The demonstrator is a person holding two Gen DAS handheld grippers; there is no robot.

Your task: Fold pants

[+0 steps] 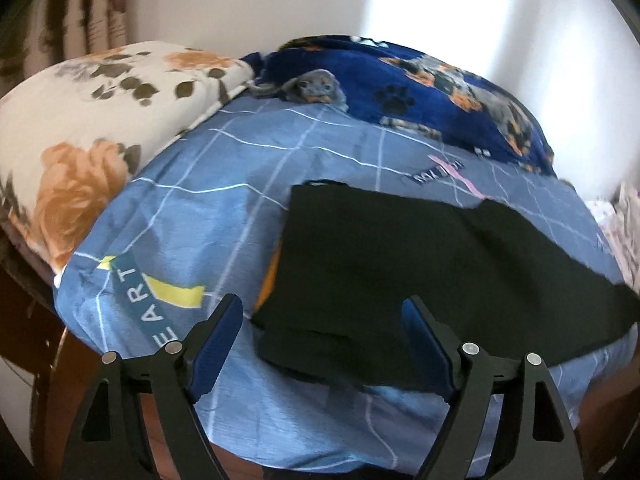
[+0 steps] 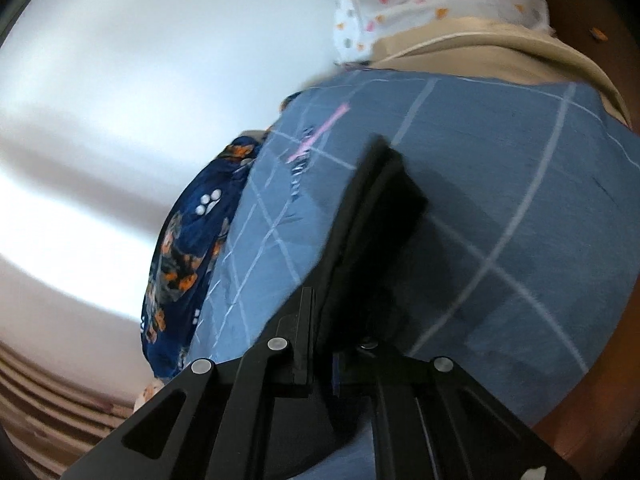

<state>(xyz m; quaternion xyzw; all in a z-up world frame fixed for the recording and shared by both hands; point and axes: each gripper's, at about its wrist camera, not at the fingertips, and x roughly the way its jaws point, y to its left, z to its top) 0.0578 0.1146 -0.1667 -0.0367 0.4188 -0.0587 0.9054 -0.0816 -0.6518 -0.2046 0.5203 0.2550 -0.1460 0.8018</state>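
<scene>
White wall [image 1: 420,4] stands behind a bed covered with a blue sheet [image 1: 224,184] crossed by thin pale grid lines and printed letters. At the far left of the bed lies a cream pillow [image 1: 88,112] with orange flowers and dark leaves; a striped curtain [image 1: 80,4] hangs behind it. Along the far edge is heaped a navy fleece blanket [image 1: 420,92] printed with puppies and paw marks. At the far right, in the right wrist view, sit a white cloth with coloured dots [image 2: 420,4] and a beige cover [image 2: 480,52].

The black pants [image 1: 392,264] lie on the sheet in the near middle of the bed, spread from centre toward the right, with their left edge straight and their near edge rumpled.

The left gripper [image 1: 324,320] hovers over the near part of the pants with its blue-padded fingers [image 1: 218,340] wide apart; nothing is pressed between them, though the cloth's near corner shows in the gap below.

The right gripper [image 2: 320,308], rolled to one side, has its fingers brought together on a fold of the pants [image 2: 384,200], and the black cloth rises from the jaws away from the camera, over the sheet. Both views are slightly blurred.
</scene>
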